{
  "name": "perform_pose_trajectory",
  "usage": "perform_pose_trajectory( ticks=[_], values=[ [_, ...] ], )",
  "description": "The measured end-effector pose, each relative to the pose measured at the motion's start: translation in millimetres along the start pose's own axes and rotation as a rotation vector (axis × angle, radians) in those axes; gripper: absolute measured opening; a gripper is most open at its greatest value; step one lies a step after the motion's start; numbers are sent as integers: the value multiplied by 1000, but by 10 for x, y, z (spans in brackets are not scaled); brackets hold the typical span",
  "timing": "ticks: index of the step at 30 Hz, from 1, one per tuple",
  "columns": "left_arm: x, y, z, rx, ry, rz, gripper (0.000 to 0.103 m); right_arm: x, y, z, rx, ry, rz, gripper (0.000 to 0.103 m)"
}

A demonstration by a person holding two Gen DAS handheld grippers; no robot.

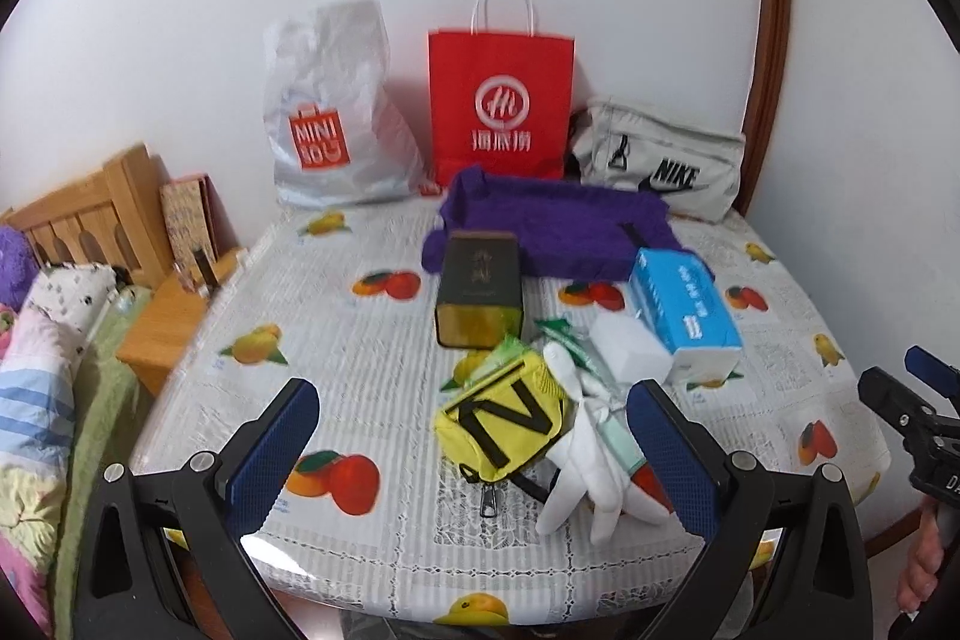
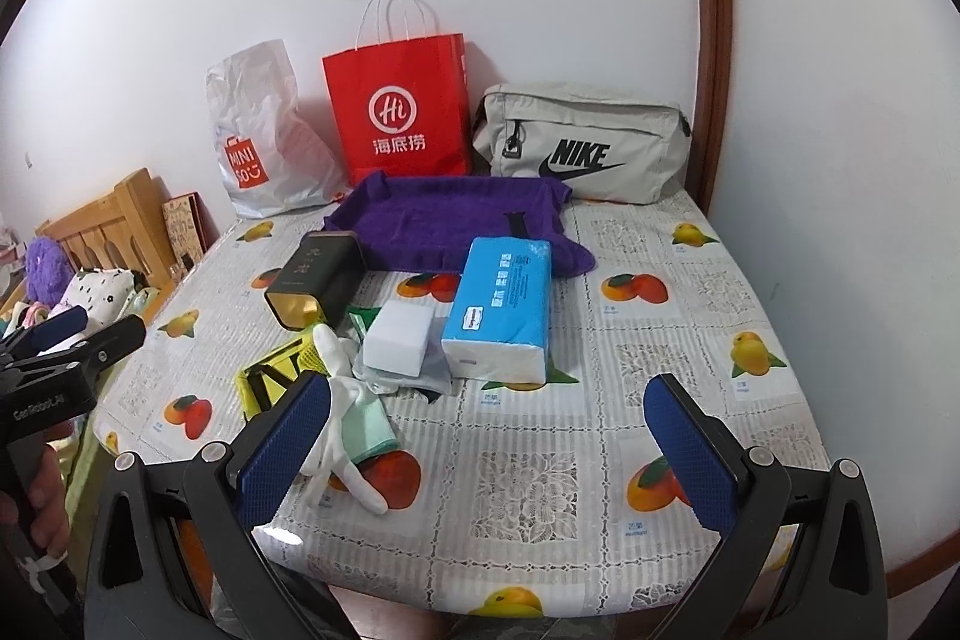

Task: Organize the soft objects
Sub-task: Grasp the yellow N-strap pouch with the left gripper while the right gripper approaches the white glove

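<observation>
On the fruit-print table (image 1: 372, 370) lie a yellow pouch with a black N (image 1: 504, 418), white gloves (image 1: 591, 466), a white sponge block (image 1: 630, 349), a blue tissue pack (image 1: 684, 316), a dark tin box (image 1: 480, 289) and a purple towel (image 1: 558, 226). My left gripper (image 1: 480, 460) is open, its pads either side of the pouch and gloves, held short of them. My right gripper (image 2: 489, 454) is open and empty over the table's front; the gloves (image 2: 345, 418), sponge block (image 2: 399, 334), tissue pack (image 2: 501, 310) and towel (image 2: 456, 220) lie ahead.
Against the back wall stand a white Miniso plastic bag (image 1: 330, 112), a red paper bag (image 1: 501, 106) and a grey Nike bag (image 1: 660, 160). A wooden bedside stand (image 1: 162, 322) and a bed with bedding (image 1: 36, 400) are at the left. The right gripper shows at the left wrist view's right edge (image 1: 900, 400).
</observation>
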State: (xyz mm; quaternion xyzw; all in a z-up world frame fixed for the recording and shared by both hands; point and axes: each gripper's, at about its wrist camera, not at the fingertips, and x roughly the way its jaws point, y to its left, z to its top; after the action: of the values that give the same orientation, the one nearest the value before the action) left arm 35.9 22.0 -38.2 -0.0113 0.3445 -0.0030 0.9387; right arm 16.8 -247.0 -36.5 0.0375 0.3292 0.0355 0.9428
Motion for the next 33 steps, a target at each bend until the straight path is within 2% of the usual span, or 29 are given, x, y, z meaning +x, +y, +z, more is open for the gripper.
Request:
perform_pose_trajectory(
  ticks=[6,10,13,18,22,26,30,33],
  values=[
    [429,17,-129,12,52,11,103,272,-40,-75,18,38,58,103],
    [659,74,-205,6,92,12,103,444,-32,-127,6,64,56,103],
    [877,144,-261,-10,167,-39,103,568,3,-158,-14,81,55,103],
    [1081,152,-365,43,186,-65,103,782,46,-215,-29,114,77,103],
    [1143,56,-427,152,171,-134,103,965,85,-266,-47,149,81,103],
    [1245,-1,-457,233,179,-137,103,1112,105,-309,-60,179,79,103],
    [1401,19,-437,223,201,-151,103,1215,104,-324,-57,198,82,103],
    [1555,71,-388,172,213,-147,103,1288,116,-340,-57,216,84,103]
  ],
)
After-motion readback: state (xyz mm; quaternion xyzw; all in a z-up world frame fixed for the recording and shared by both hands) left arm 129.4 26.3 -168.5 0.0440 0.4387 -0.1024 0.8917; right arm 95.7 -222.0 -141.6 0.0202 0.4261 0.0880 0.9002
